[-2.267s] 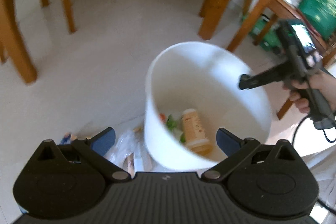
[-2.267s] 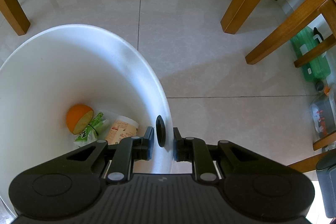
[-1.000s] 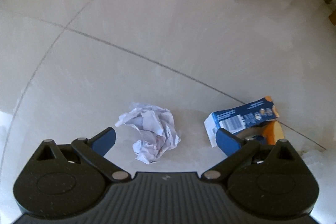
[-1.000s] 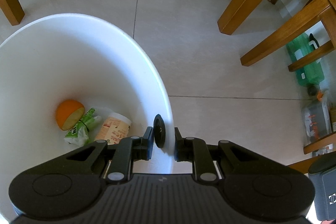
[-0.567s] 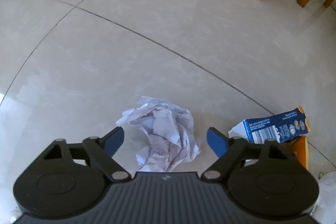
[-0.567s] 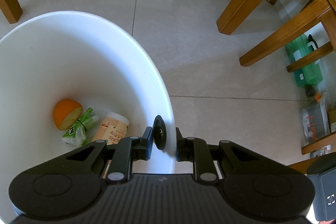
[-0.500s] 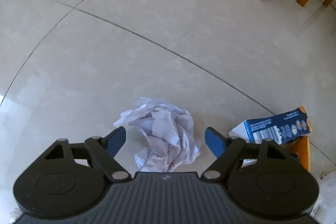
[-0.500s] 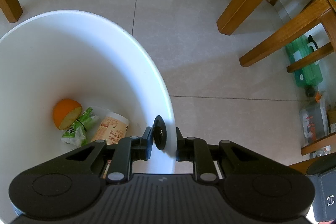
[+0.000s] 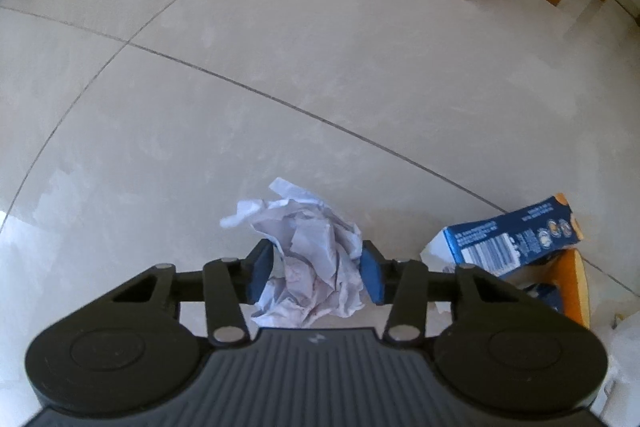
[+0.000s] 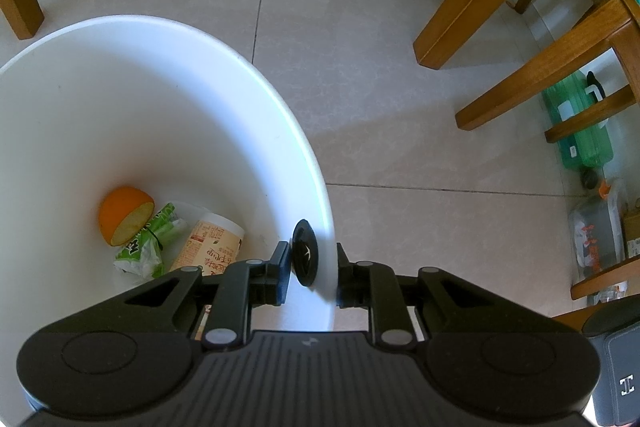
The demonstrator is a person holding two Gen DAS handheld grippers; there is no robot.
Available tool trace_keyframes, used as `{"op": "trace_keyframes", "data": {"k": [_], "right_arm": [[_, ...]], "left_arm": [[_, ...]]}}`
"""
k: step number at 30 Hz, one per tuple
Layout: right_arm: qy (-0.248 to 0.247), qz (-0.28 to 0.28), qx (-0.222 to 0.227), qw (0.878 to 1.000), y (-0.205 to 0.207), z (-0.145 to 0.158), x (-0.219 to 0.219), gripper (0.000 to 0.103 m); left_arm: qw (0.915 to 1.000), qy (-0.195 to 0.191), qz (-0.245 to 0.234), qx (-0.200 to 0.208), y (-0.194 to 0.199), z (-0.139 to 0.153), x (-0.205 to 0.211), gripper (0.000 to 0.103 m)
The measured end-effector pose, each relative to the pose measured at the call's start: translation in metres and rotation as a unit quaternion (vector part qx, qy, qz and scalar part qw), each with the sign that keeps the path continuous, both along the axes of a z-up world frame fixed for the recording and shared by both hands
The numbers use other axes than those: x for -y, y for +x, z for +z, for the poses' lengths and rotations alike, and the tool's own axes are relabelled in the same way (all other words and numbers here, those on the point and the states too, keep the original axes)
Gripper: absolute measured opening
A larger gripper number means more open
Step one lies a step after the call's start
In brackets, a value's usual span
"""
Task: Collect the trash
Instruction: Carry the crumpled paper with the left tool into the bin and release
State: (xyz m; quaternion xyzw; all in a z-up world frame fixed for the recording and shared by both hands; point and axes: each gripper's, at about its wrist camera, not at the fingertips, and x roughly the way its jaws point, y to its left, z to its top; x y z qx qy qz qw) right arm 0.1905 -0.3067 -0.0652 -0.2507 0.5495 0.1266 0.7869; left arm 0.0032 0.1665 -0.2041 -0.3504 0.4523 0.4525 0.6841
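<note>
My left gripper (image 9: 316,269) is closing, its blue pads (image 9: 370,271) pressing the crumpled paper ball (image 9: 308,263) on the floor (image 9: 280,67); open tile lies ahead, a blue carton (image 9: 512,241) just right. My right gripper (image 10: 310,269) is clamped narrow on the white bin's rim (image 10: 324,227).

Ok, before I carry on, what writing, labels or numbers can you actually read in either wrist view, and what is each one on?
Blue carton on the floor: a barcode and small print, too small to read.
Paper cup in the white bin: red characters, too blurred to read.
Green wrapper in the bin: white lettering, not legible.
Dark device at the right edge of the right wrist view: a white logo shaped like two mirrored letters, not readable as a word.
Nothing else carries legible text.
</note>
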Motion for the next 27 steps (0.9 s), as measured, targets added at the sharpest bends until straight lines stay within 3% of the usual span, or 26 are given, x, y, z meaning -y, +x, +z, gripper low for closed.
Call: {"op": "trace_keyframes", "data": {"k": [9, 18, 21, 27], "right_arm": [[0.001, 0.001, -0.002, 1.000, 0.001, 0.000, 0.000, 0.024], [0.005, 0.005, -0.007, 1.000, 0.003, 0.001, 0.002, 0.024], [0.006, 0.007, -0.010, 1.000, 0.002, 0.001, 0.003, 0.024], [0.012, 0.004, -0.014, 1.000, 0.004, 0.002, 0.006, 0.022]], "left_arm": [[0.9993, -0.009, -0.034, 0.007, -0.008, 0.050, -0.001, 0.041], [0.9926, -0.012, -0.118, 0.025, 0.000, 0.137, 0.020, 0.041], [0.9832, -0.022, -0.180, 0.021, 0.016, 0.170, 0.036, 0.041], [0.9497, -0.033, -0.307, 0.050, 0.052, 0.241, 0.080, 0.041]]}}
